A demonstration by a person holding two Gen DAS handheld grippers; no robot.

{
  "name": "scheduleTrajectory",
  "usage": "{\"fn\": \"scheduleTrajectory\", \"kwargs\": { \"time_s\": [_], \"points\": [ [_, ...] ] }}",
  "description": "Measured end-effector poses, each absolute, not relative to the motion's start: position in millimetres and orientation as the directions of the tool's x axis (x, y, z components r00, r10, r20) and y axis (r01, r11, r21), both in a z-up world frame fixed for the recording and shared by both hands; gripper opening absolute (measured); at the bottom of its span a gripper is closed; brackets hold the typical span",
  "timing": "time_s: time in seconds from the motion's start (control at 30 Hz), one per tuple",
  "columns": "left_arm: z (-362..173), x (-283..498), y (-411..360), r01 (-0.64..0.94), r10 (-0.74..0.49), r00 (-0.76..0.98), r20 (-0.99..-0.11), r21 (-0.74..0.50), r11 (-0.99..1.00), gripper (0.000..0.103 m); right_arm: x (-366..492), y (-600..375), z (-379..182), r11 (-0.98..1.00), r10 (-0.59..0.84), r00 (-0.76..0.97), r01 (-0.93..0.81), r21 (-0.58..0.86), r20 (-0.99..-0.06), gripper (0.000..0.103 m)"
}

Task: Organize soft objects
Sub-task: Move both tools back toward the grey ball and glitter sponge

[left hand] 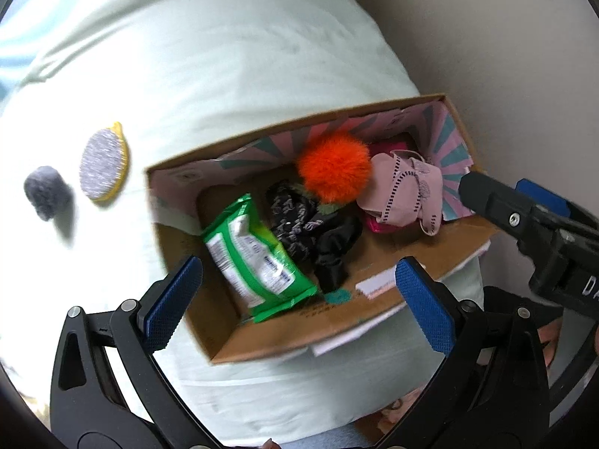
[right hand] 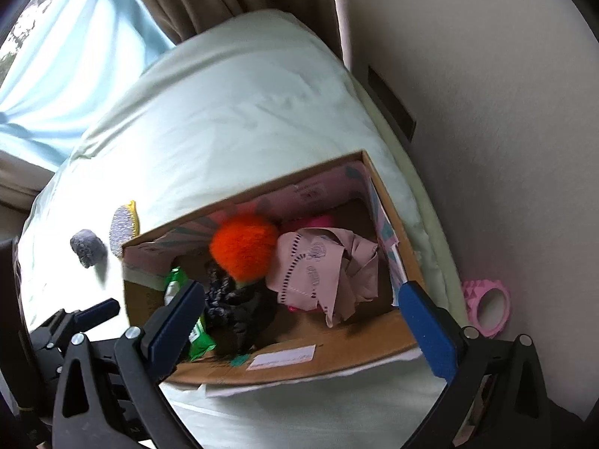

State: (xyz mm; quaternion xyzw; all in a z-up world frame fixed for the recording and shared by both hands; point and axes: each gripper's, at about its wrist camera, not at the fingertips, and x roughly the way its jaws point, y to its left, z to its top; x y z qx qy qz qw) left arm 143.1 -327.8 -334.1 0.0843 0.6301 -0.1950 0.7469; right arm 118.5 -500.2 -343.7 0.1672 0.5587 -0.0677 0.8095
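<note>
An open cardboard box (left hand: 378, 262) (right hand: 337, 359) sits on the pale green bed. Inside lie an orange fluffy pom-pom (left hand: 333, 166) (right hand: 243, 249), a pink cloth (left hand: 400, 191) (right hand: 318, 269), dark fabric (left hand: 318, 232) (right hand: 239, 299) and a green wipes pack (left hand: 258, 258) (right hand: 176, 280). A grey pom-pom (left hand: 46, 191) (right hand: 88, 247) and a yellow-rimmed grey scrub pad (left hand: 105, 162) (right hand: 123, 230) lie on the bed left of the box. My left gripper (left hand: 299, 299) is open and empty above the box's near side. My right gripper (right hand: 303, 318) is open and empty over the box.
The bed (right hand: 224, 112) meets a white wall (right hand: 486, 112) on the right. Curtains (right hand: 75, 56) hang at the back left. A pink foam roller (right hand: 490, 307) lies on the floor by the wall.
</note>
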Motion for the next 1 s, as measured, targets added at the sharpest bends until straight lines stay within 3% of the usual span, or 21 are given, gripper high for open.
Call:
{"fn": "scheduleTrajectory", "kwargs": {
  "time_s": [0.53,0.77,1.0],
  "points": [
    [-171.1,99.0,-150.6,0.261,-0.259,0.454,-0.852,-0.15,0.954,0.103,70.0,-368.6,-174.9,0.994,0.038,0.564,0.061,0.087,-0.825,0.103],
    [-124.3,75.0,-49.4,0.169,-0.215,0.578,-0.787,-0.142,0.975,0.103,54.6,-291.2,-138.0,0.994,0.103,0.626,-0.041,0.099,-0.773,0.103],
    [-113.5,60.0,20.9,0.148,-0.171,0.624,-0.762,-0.1,0.984,0.103,47.5,-234.0,-126.3,0.993,0.114,0.663,-0.073,0.088,-0.74,0.103]
  ]
}}
